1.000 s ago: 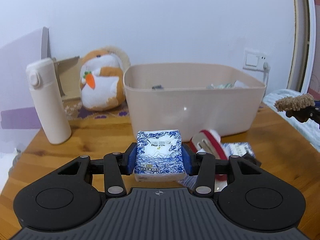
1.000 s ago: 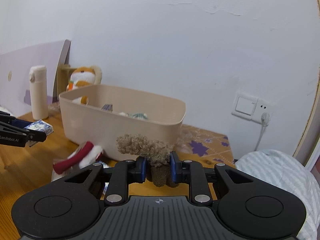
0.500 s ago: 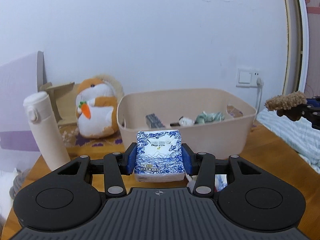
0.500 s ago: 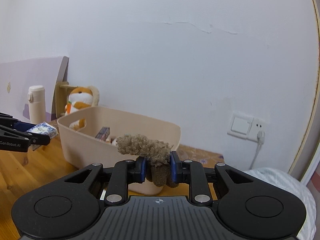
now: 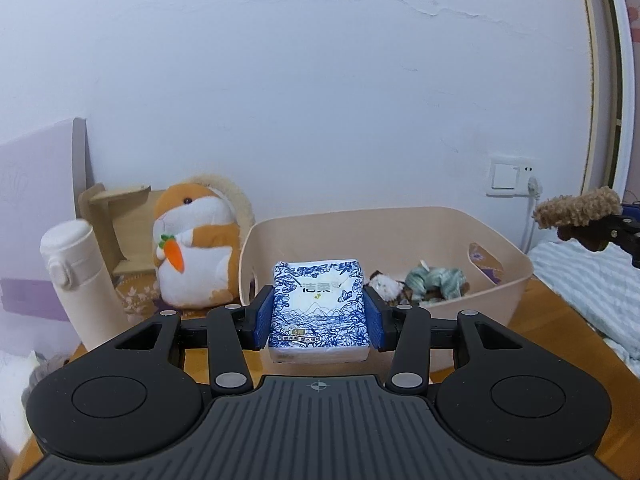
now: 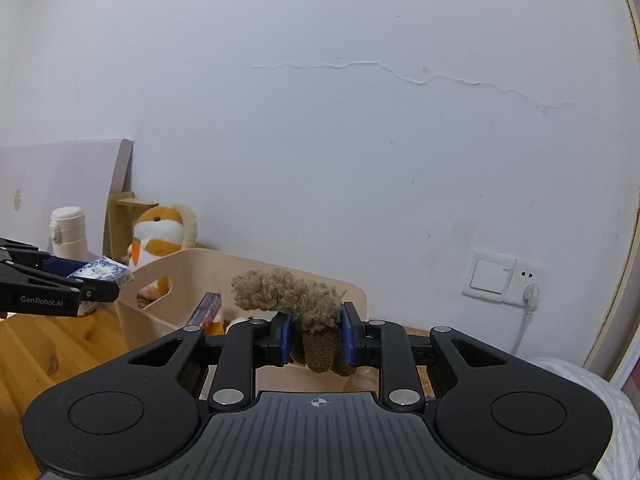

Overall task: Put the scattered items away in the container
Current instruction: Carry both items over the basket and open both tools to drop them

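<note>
Two loads are in the air at once, both short of the beige container (image 5: pixel 516 280). The left claw (image 5: pixel 319 318) is closed on a blue-and-white tissue pack (image 5: pixel 319 312), blue pads pressing its two sides, and the pack hangs just in front of the container's near wall, above the desk (image 5: pixel 568 320). The right claw (image 6: pixel 313 334) is nearly closed, pinching a brown fuzzy toy (image 6: pixel 292 300) whose curly top sticks out above the pads; it sits at the container's right end.

To do the drop well, I judge each claw should carry its item fully past the container's rim before letting go, so neither catches the wall and tips back onto the desk. Inside the container, a white fluffy item (image 5: pixel 386 286) and a green bundle (image 5: pixel 436 282) lie toward the right, so the left half looks the freer landing spot for the pack. The toy is soft and may cling to the pads; opening wide should shed it. Keeping the claws apart over the container avoids a clash.
</note>
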